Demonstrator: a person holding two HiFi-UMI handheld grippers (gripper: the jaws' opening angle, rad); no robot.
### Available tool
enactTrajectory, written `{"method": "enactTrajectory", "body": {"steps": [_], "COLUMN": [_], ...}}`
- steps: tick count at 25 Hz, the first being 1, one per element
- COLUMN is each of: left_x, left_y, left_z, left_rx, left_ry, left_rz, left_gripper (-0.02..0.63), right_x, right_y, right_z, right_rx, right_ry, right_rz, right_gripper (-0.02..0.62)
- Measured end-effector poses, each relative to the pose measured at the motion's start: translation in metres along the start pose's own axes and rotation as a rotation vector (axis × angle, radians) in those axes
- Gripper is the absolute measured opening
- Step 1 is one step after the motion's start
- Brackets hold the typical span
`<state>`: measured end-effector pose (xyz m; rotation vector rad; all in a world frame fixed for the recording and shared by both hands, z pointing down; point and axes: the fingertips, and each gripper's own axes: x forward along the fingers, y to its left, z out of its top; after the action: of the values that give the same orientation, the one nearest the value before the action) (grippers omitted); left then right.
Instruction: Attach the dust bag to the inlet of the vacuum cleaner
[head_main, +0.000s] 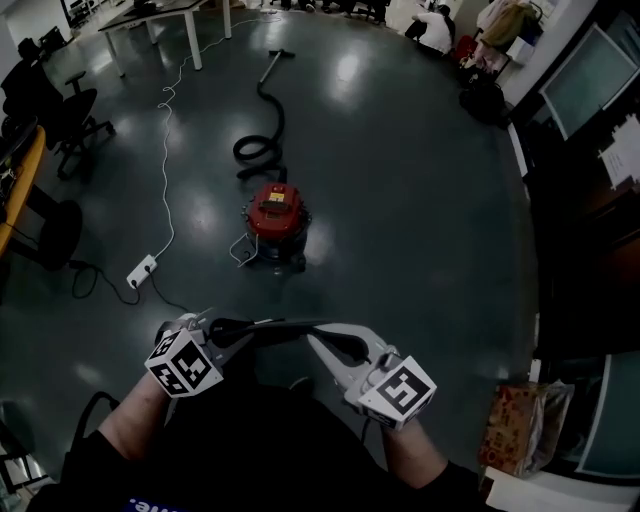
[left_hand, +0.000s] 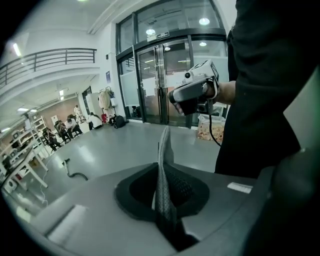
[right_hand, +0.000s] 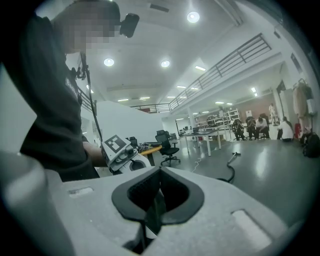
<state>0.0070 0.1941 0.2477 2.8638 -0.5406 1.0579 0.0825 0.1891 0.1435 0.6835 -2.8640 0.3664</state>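
Observation:
The red vacuum cleaner (head_main: 277, 222) stands on the dark floor ahead of me, its black hose (head_main: 262, 130) curling away behind it. The dust bag (head_main: 285, 326) is a dark, thin piece stretched between my two grippers close to my body; its lower part blends into black clothing. My left gripper (head_main: 218, 330) is shut on one edge; a textured strip of the bag (left_hand: 162, 165) stands up between its jaws (left_hand: 163, 205). My right gripper (head_main: 335, 338) is shut on the other edge, with a thin dark strip (right_hand: 156, 210) pinched there. Both are well short of the vacuum.
A white power strip (head_main: 142, 270) and its cable (head_main: 165, 150) lie left of the vacuum. Office chairs (head_main: 70, 120) and a white table (head_main: 160, 15) stand at the far left. A patterned bag (head_main: 525, 425) sits by the right wall. People sit at the back.

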Motion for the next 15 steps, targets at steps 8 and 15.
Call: {"method": "enactTrajectory", "body": {"steps": [8, 15], "left_x": [0.012, 0.031], "left_y": [0.097, 0.168], "left_z": [-0.035, -0.103], "left_rx": [0.022, 0.057], "left_ry": [-0.092, -0.058], "left_rz": [-0.063, -0.019], "left_gripper": [0.024, 0.024], "right_x": [0.091, 0.152], "right_y": [-0.041, -0.089], "right_z": [0.019, 0.013], "right_rx": [0.06, 0.084], "right_ry": [0.047, 0.17], "right_rz": [-0.117, -0.243], "right_gripper": [0.003, 0.003]}}
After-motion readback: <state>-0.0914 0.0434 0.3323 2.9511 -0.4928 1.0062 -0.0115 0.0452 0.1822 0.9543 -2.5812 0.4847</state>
